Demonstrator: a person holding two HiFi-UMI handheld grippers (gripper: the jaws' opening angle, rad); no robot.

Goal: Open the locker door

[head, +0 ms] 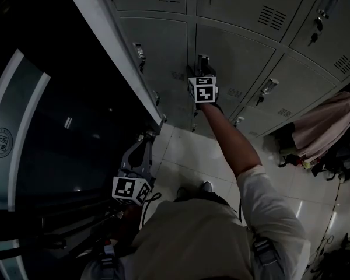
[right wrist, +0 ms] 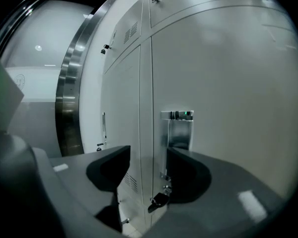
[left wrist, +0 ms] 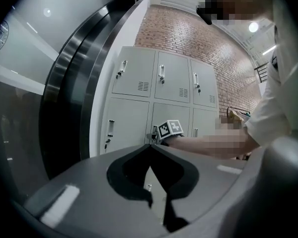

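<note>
And the right claw (right wrist: 148,168), jaws wide and empty, sits right at the metal latch handle (right wrist: 178,131) of the closed locker door (right wrist: 228,83) — lined up to pinch and pull, I'd say — while the left claw (left wrist: 150,148), jaws together, hangs back clear.

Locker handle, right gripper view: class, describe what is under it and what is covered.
Under the handle a dark key hangs from the lock. The right claw hides the handle's lower end.

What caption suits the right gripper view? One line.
Right gripper, jaws open, facing the metal handle of a closed locker door, key below.
</note>
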